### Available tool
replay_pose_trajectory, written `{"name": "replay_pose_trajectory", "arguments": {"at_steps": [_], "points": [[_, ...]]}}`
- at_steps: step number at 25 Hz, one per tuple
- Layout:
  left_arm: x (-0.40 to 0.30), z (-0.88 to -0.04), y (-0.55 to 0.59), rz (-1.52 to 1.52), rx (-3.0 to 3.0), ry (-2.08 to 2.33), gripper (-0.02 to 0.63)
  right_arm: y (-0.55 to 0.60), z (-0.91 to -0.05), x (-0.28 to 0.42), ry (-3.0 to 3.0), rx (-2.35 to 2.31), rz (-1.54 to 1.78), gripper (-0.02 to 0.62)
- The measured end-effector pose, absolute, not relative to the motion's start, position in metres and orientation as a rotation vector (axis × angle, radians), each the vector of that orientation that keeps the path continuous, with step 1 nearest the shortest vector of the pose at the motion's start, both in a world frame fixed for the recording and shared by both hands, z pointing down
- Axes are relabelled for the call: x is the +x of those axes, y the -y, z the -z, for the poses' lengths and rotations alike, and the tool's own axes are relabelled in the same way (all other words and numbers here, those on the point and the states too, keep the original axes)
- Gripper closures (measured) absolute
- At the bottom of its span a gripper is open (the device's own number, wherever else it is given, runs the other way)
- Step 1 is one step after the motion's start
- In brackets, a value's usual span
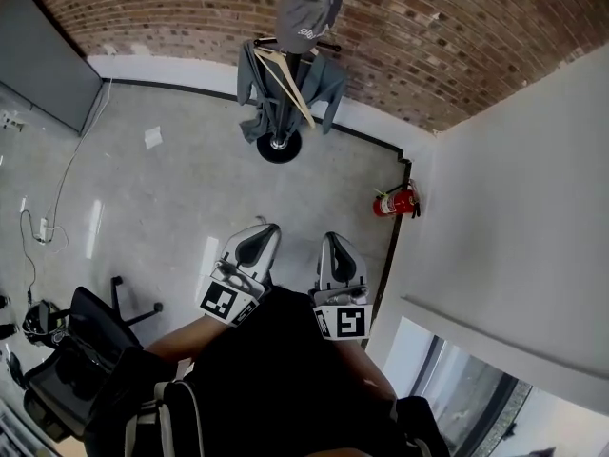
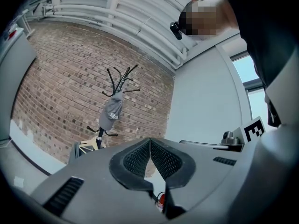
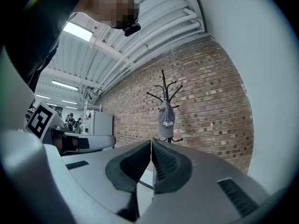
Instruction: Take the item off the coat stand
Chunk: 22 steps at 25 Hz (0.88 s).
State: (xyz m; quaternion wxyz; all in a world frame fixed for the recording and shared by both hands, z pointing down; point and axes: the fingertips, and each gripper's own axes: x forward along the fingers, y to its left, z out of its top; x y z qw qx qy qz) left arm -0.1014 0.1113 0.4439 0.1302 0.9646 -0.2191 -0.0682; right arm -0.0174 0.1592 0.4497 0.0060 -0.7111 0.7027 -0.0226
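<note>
A black coat stand (image 1: 282, 112) stands against the brick wall, some way ahead of me. A grey cap (image 1: 308, 9) hangs on its top hooks, seen also as the cap (image 2: 112, 110) and the cap (image 3: 166, 120). Lower down, a grey garment (image 1: 255, 89) hangs on a wooden hanger (image 1: 290, 84). My left gripper (image 1: 265, 230) and right gripper (image 1: 333, 243) are held side by side close to my body, both pointing towards the stand. Each has its jaws shut with nothing between them, left gripper (image 2: 150, 143), right gripper (image 3: 151, 144).
A red fire extinguisher (image 1: 400, 201) lies by the white wall at the right. A black office chair (image 1: 81, 346) stands at the lower left. Cables (image 1: 43, 227) trail along the left floor, and a scrap of paper (image 1: 152, 138) lies near the stand.
</note>
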Motion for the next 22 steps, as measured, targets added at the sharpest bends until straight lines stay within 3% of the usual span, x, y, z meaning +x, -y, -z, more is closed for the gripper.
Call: {"name": "replay_pose_trajectory", "arguments": {"at_steps": [22], "points": [[-0.03,-0.422,0.048,0.213,2.839,0.49,0.586,0.003,-0.436,0.062,-2.034,-2.353,0.086,0.575]]}}
